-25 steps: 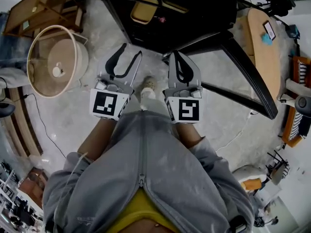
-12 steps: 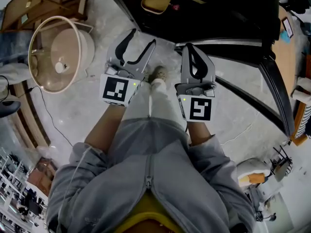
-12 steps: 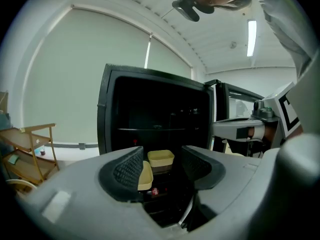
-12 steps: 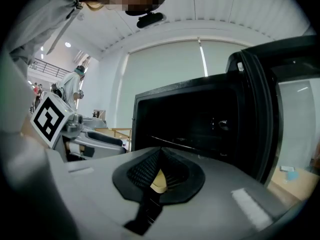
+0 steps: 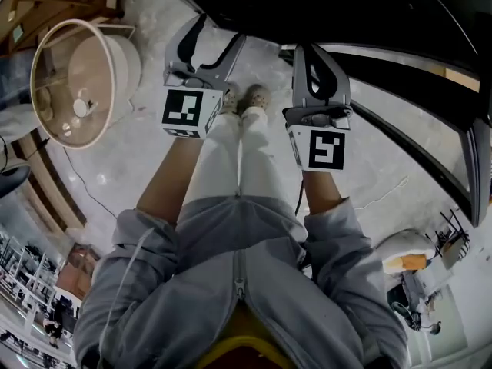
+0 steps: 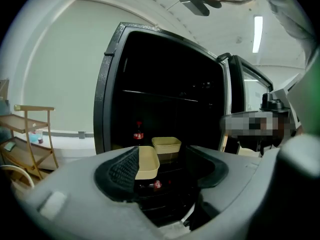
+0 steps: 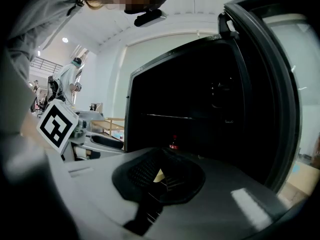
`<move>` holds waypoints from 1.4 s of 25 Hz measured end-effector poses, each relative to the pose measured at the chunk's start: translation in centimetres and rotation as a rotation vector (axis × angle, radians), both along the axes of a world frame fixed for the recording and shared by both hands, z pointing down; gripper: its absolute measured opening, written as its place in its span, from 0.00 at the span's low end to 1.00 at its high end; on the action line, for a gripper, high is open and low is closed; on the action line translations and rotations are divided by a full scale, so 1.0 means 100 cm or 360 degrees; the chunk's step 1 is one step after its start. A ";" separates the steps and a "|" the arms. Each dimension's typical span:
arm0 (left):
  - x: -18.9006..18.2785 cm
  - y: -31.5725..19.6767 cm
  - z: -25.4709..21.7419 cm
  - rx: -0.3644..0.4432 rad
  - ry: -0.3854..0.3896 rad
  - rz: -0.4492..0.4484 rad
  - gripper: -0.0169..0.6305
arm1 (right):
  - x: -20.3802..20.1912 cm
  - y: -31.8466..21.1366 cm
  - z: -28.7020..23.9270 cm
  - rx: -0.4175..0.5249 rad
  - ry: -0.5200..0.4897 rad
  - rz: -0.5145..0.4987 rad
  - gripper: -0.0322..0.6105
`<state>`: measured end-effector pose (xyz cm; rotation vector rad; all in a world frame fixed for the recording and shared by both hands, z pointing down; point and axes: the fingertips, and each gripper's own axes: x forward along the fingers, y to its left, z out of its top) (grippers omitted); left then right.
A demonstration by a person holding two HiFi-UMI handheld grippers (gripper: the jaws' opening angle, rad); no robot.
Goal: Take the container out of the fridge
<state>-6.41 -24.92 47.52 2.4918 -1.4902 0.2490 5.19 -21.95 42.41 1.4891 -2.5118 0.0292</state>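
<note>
A black fridge (image 6: 150,59) with its door (image 7: 270,84) swung open is being faced by a person in a grey zipped top (image 5: 238,283), who is being viewed from above. A two-jaw gripper is being held in each hand, and both are being pointed at the dark interior. The left gripper (image 6: 167,171) is being held roughly half open. Its jaws have just been opening, and nothing is being gripped between them. The right gripper (image 7: 161,176) is being held with its jaws pressed together and empty.

Inside the fridge, a beige rectangular plastic container (image 6: 166,145) is sitting on a lower shelf, apart from both grippers. A second, similar beige container (image 6: 148,163) is lying nearer the camera, partly hidden by the left jaw. A dark bottle with a red label (image 6: 138,133) is standing to their left.
</note>
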 end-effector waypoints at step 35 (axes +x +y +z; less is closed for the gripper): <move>0.019 -0.098 0.150 -0.0405 -0.0232 -0.0109 0.69 | -0.003 -0.033 0.068 -0.0122 -0.0028 0.0059 0.05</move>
